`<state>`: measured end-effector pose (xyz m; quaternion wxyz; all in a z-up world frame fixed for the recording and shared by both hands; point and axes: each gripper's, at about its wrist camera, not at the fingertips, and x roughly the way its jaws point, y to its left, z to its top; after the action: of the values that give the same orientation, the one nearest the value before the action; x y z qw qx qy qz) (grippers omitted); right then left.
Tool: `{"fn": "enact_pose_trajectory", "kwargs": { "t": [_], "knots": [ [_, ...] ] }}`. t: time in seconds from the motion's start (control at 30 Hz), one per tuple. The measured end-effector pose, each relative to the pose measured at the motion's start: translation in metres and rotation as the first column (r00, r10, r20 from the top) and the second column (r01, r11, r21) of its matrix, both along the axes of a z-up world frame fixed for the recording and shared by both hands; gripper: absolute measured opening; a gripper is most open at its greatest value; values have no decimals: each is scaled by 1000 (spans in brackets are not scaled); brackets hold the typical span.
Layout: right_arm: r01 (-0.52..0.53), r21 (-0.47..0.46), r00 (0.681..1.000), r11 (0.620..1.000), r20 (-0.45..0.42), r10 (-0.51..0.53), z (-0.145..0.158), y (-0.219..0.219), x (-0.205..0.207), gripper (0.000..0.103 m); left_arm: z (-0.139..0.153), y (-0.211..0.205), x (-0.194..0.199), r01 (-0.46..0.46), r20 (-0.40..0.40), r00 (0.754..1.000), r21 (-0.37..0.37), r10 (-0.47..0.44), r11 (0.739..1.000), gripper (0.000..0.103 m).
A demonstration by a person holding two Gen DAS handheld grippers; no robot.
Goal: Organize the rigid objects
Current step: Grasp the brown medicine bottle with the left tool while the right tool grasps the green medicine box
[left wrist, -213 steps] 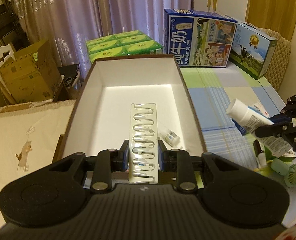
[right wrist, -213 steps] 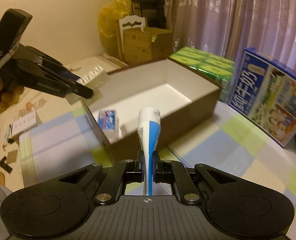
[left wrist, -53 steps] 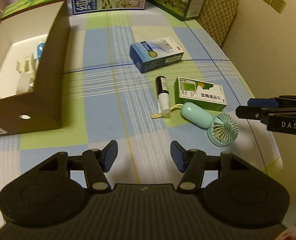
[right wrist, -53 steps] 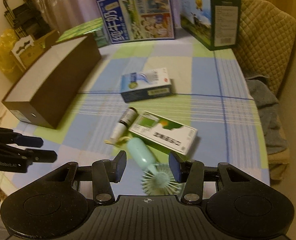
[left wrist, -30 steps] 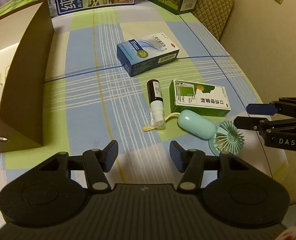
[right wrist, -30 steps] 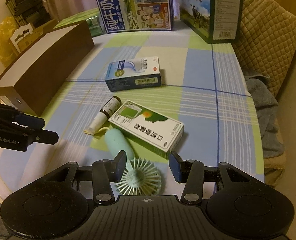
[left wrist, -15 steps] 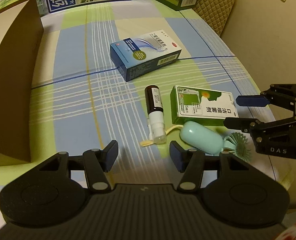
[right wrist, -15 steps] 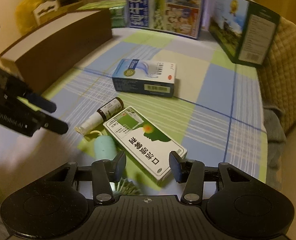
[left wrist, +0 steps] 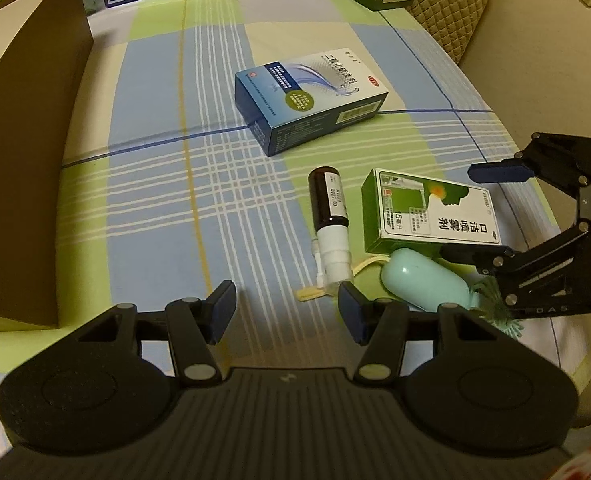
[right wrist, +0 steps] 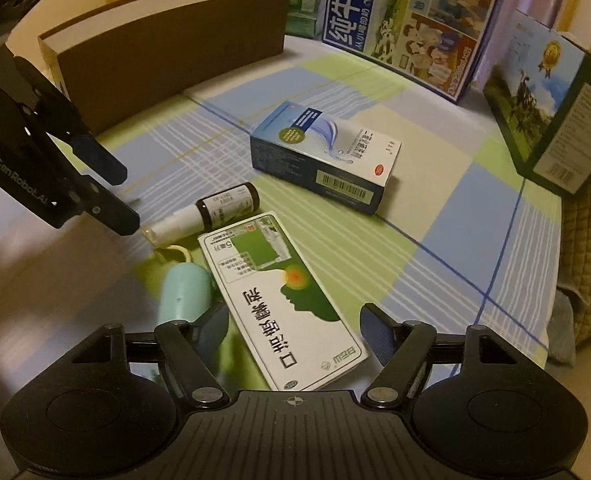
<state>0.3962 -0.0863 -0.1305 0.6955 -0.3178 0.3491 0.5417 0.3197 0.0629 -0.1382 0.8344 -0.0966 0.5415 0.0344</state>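
Note:
A green-and-white carton (right wrist: pixel 279 300) lies flat on the checked tablecloth. My right gripper (right wrist: pixel 293 324) straddles its near end; the jaws are opening and the pads stand clear of its sides. A mint hand fan (right wrist: pixel 183 292) lies against the carton's left side, by the left finger. Beyond it are a brown spray bottle (right wrist: pixel 215 210) and a blue carton (right wrist: pixel 323 152). My left gripper (left wrist: pixel 287 312) hangs open and empty just short of the spray bottle's (left wrist: pixel 329 212) white nozzle. In the left wrist view, the right gripper (left wrist: pixel 461 211) is over the green carton (left wrist: pixel 431 212), with the fan (left wrist: pixel 423 284) beside it.
The brown cardboard box (right wrist: pixel 167 52) stands at the table's left side. Two tall milk cartons (right wrist: pixel 407 24) (right wrist: pixel 551 100) line the back. A quilted chair back (left wrist: pixel 447 4) and the table's edge lie to the right of the green carton.
My right gripper rolled, sank over the green carton and spread its jaws wider. My left gripper came down closer to the spray bottle.

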Motion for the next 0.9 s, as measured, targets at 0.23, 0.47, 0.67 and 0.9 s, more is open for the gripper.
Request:
{"fn": "enact_pose_trajectory", "kwargs": {
  "t": [0.23, 0.47, 0.67, 0.9],
  "knots": [
    [38, 5, 999, 999, -16, -38, 0, -4, 2, 66, -2, -3, 6, 11, 1, 1000, -4, -11, 1000, 47],
    [162, -18, 987, 987, -18, -162, 4, -13, 9, 57, -3, -8, 17, 36, 12, 999, -16, -36, 999, 47],
    [283, -32, 959, 959, -23, -284, 6, -28, 17, 56, -7, -11, 28, 49, 16, 999, -32, -49, 998, 44],
    [374, -49, 926, 926, -45, -376, 9, -38, 19, 56, -14, -18, 43, 65, 17, 998, -17, -65, 998, 39]
  ]
}}
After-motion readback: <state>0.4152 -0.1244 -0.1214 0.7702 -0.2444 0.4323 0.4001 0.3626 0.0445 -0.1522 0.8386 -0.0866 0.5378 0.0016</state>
